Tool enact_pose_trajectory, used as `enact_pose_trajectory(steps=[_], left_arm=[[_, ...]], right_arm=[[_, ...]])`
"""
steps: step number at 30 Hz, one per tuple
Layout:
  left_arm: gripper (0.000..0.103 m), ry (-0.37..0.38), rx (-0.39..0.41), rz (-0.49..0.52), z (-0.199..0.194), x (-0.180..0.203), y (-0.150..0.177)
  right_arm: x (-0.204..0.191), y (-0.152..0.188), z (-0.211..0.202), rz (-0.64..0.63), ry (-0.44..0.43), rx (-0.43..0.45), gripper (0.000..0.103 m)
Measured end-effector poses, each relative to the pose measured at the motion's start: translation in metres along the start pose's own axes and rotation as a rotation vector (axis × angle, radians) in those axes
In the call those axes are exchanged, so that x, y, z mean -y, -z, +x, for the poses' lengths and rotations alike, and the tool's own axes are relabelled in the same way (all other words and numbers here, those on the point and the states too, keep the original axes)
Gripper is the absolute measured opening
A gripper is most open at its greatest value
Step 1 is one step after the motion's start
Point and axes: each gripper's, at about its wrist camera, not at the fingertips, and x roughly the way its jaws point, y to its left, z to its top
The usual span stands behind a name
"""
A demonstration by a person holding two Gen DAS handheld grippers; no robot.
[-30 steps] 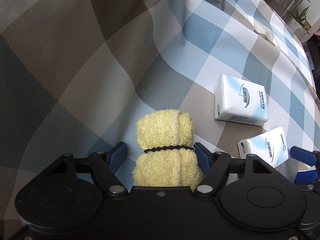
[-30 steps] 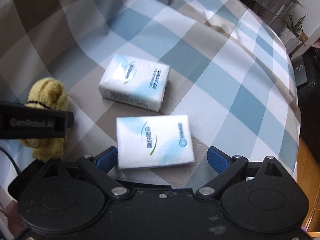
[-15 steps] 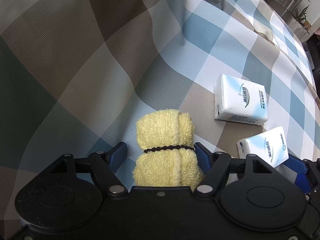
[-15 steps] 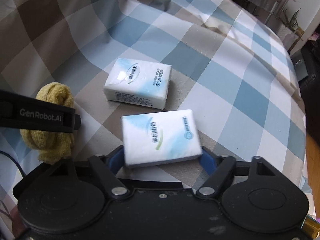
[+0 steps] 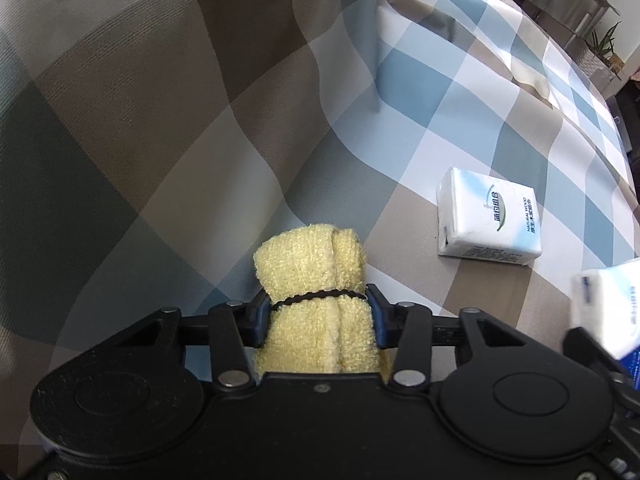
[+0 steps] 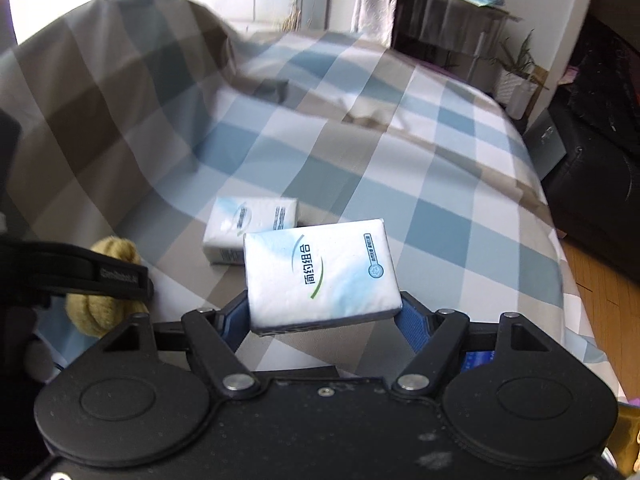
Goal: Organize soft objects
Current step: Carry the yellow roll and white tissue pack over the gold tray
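Yellow terry towel roll (image 5: pixel 316 300), banded at its waist, runs lengthwise straight ahead between the left gripper (image 5: pixel 318 310) pads, pinched; its near end is hidden.

Right view: right gripper (image 6: pixel 322 308) pinches a tissue pack (image 6: pixel 320 274) crosswise, lifted off the checked bedspread (image 6: pixel 440 200); second tissue pack (image 6: pixel 240 224) lies just beyond, partly covered.

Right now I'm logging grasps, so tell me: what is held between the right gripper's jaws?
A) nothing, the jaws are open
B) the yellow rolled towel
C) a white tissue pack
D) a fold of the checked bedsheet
C: in the right wrist view the right gripper has its blue jaws closed on either side of a white tissue pack, raised above the checked bedsheet.
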Motion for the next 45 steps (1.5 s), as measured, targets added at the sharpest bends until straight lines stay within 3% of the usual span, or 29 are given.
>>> enact_pose_trajectory(steps=[8, 19, 26, 30, 37, 45], left_arm=[[0.044, 0.029, 0.087, 0.037, -0.013, 0.006, 0.002], [0.044, 0.06, 0.244, 0.134, -0.034, 0.02, 0.011], [0.044, 0.019, 0.295, 0.173, -0.042, 0.025, 0.017], [0.044, 0.007, 0.328, 0.207, -0.05, 0.03, 0.022], [0.044, -0.041, 0.408, 0.345, -0.075, 0.064, 0.042], [0.044, 0.088, 0.395, 0.432, -0.125, 0.119, 0.07]], right_arm=[[0.03, 0.013, -0.064, 0.112, 0.021, 0.13, 0.074], [0.126, 0.066, -0.151, 0.323, 0.234, 0.261, 0.074], [0.209, 0.122, -0.192, 0.514, 0.489, 0.248, 0.075], [0.244, 0.154, -0.206, 0.601, 0.58, 0.224, 0.075], [0.28, 0.191, -0.211, 0.706, 0.62, 0.191, 0.075], [0.301, 0.22, -0.211, 0.784, 0.599, 0.181, 0.075]])
